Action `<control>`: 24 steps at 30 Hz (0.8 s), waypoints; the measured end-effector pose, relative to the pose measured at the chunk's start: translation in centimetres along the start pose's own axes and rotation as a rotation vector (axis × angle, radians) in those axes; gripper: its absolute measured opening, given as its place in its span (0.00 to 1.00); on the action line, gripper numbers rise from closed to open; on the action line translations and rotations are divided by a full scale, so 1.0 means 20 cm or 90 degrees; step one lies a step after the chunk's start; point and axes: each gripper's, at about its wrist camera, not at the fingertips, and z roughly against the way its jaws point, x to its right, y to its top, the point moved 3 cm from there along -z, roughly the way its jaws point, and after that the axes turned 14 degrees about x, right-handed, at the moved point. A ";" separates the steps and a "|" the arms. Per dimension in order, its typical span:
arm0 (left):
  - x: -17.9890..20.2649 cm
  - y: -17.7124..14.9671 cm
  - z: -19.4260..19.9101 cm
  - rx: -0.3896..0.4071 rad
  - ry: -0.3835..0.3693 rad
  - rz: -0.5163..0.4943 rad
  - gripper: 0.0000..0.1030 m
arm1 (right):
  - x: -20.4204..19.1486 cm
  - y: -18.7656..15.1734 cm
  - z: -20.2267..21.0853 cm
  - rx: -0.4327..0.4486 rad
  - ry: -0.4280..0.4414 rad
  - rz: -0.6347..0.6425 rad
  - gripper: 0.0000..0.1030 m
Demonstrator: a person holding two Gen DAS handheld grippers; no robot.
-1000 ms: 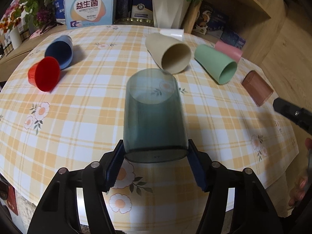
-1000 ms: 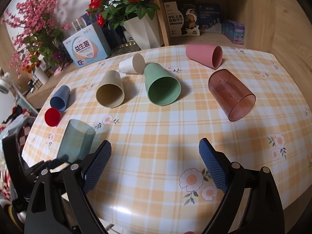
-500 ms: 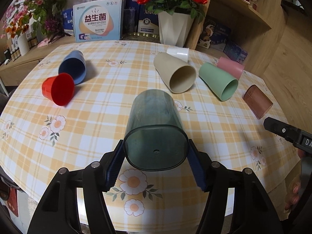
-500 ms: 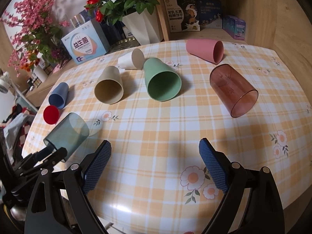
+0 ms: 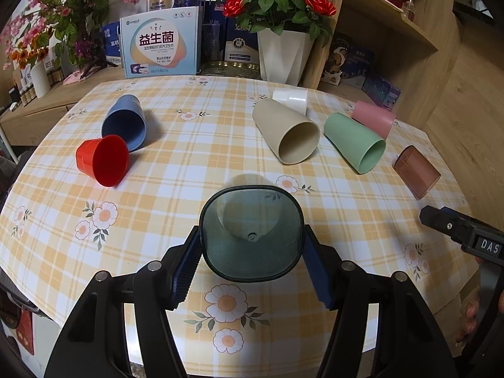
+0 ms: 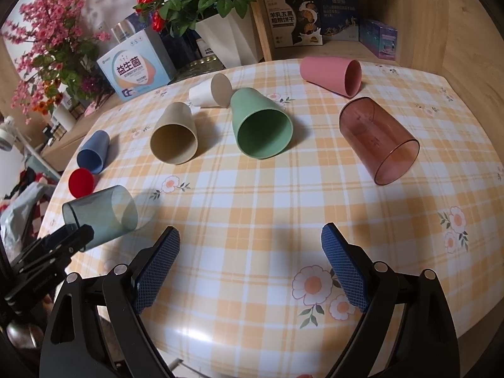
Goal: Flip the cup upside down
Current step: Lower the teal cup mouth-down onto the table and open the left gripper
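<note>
Left tongs (image 5: 252,252): clamped on the smoky teal cup (image 5: 251,233), held sideways above the surface (image 5: 189,170), base toward the camera. Right tongs (image 6: 250,264): apart, holding nothing. Cup's far rim partly hidden behind its base.

The white-and-blue box (image 5: 160,42) behind the surface reads "益生菌". The right claw (image 5: 486,245) body carries the letters "DAS". A shelf box (image 6: 283,20) reads "羊乳五黑粗粮饼干".
</note>
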 end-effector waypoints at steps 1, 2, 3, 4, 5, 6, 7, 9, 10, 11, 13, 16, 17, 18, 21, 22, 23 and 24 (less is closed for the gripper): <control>0.00 0.00 0.00 -0.004 -0.001 0.002 0.59 | 0.00 0.00 0.00 -0.001 0.000 0.000 0.86; -0.01 0.02 -0.01 -0.011 -0.003 0.009 0.59 | 0.00 0.00 0.00 -0.002 -0.002 -0.001 0.86; -0.02 0.03 -0.02 -0.017 -0.004 0.014 0.59 | 0.01 0.00 0.00 -0.003 -0.003 -0.003 0.86; -0.02 0.03 -0.03 -0.022 -0.005 0.016 0.59 | 0.02 0.00 0.00 -0.004 -0.005 -0.005 0.86; -0.03 0.05 -0.04 -0.028 -0.003 0.019 0.59 | 0.02 0.00 -0.01 -0.006 -0.007 -0.009 0.86; -0.04 0.06 -0.05 -0.035 -0.002 0.023 0.59 | 0.03 0.00 -0.01 -0.007 -0.009 -0.012 0.86; -0.04 0.07 -0.06 -0.041 -0.002 0.028 0.59 | 0.03 0.00 -0.01 -0.008 -0.011 -0.015 0.86; -0.06 0.10 -0.08 -0.056 -0.003 0.044 0.59 | 0.04 0.00 -0.01 -0.008 -0.013 -0.018 0.86; -0.07 0.12 -0.10 -0.065 -0.003 0.048 0.59 | 0.04 0.00 -0.01 -0.007 -0.013 -0.019 0.86; -0.07 0.13 -0.11 -0.072 -0.003 0.050 0.59 | 0.04 0.00 -0.01 -0.007 -0.013 -0.019 0.86; -0.07 0.15 -0.14 -0.085 -0.004 0.048 0.59 | 0.05 0.00 -0.01 -0.008 -0.014 -0.021 0.86; -0.07 0.18 -0.18 -0.098 -0.007 0.037 0.59 | 0.06 0.00 -0.01 -0.009 -0.017 -0.028 0.86; -0.07 0.19 -0.19 -0.100 -0.007 0.036 0.59 | 0.07 0.00 -0.01 -0.009 -0.018 -0.030 0.86; -0.07 0.19 -0.20 -0.101 -0.006 0.034 0.59 | 0.07 0.00 -0.01 -0.009 -0.020 -0.032 0.86; -0.06 0.21 -0.23 -0.100 -0.004 0.026 0.59 | 0.09 0.01 -0.01 -0.008 -0.025 -0.038 0.86; -0.06 0.21 -0.24 -0.100 -0.003 0.024 0.59 | 0.09 0.01 -0.01 -0.008 -0.026 -0.039 0.86; -0.06 0.22 -0.24 -0.100 -0.002 0.021 0.59 | 0.10 0.01 -0.01 -0.008 -0.029 -0.040 0.86; -0.05 0.22 -0.25 -0.099 0.000 0.018 0.59 | 0.10 0.01 -0.01 -0.008 -0.031 -0.042 0.86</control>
